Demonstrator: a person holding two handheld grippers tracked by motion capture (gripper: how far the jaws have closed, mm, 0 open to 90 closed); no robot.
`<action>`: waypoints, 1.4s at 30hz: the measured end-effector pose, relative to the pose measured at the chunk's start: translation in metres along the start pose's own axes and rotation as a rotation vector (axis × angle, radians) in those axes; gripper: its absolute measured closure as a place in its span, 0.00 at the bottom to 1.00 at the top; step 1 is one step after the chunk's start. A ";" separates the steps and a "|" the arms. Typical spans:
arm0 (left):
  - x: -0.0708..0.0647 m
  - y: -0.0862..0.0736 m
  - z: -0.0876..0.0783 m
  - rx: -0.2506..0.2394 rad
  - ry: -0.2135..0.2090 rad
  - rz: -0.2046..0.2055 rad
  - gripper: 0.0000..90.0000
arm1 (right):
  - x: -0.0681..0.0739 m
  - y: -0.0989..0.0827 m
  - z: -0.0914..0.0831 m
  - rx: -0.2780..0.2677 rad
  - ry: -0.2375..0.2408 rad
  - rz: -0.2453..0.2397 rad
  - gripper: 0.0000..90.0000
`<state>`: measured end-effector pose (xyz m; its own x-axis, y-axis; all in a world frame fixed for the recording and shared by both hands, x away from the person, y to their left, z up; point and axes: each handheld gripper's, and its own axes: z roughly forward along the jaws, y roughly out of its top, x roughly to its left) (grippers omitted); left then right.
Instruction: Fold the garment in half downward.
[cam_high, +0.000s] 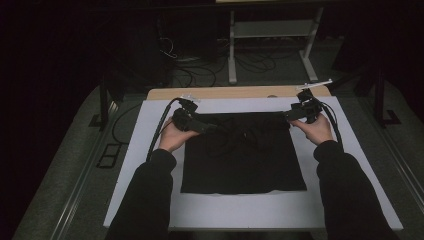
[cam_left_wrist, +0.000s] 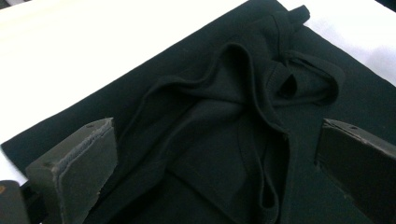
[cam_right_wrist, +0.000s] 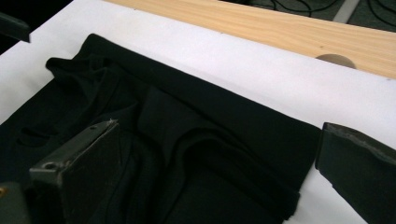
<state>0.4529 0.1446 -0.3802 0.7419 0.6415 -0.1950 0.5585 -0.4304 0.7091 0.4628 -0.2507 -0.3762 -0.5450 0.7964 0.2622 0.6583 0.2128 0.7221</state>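
A: Nearest us in the high view we see the two dark sleeves (cam_high: 150, 195) coming up from the bottom edge, each hand gripping a tool. Beyond them, what do we have?

B: We have a black garment (cam_high: 243, 155) spread flat on a white sheet (cam_high: 150, 200) that covers most of the table (cam_high: 220, 93), whose bare wooden strip shows along the far edge. The lower part of the cloth lies smooth; the far part is bunched into folds and looped hems.

A: In the left gripper view we see those loops clearly: a curved hem (cam_left_wrist: 243, 93) and a narrow strap-like band twisting across the middle of the garment.

B: And the left claw (cam_high: 210, 127) sits over the far left corner of the cloth. We see its jaws spread wide, with fabric lying between them but nothing pinched.

A: The right claw (cam_high: 290, 115)?

B: It hovers at the far right corner. In the right gripper view we find its jaws also wide apart, one above the cloth, the other over the white sheet just past the garment's folded edge (cam_right_wrist: 261, 140). It grips nothing.

A: We also notice a round hole (cam_right_wrist: 336, 59) in the wooden strip, and cables on the floor (cam_high: 200, 75) beyond the table.
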 end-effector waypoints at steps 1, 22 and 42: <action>-0.001 0.000 0.001 0.000 -0.004 0.002 0.00 | 0.001 0.000 0.001 0.002 0.002 -0.005 0.00; -0.016 -0.009 0.028 0.029 -0.103 0.003 0.00 | 0.032 -0.002 0.028 0.049 0.108 -0.089 0.07; -0.023 -0.014 0.052 0.060 -0.192 0.002 0.14 | 0.039 -0.008 0.046 0.086 0.199 -0.086 0.33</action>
<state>0.4467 0.1030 -0.4209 0.7968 0.5102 -0.3238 0.5742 -0.4723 0.6687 0.4604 -0.1952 -0.4013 -0.6872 0.6479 0.3287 0.6419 0.3297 0.6923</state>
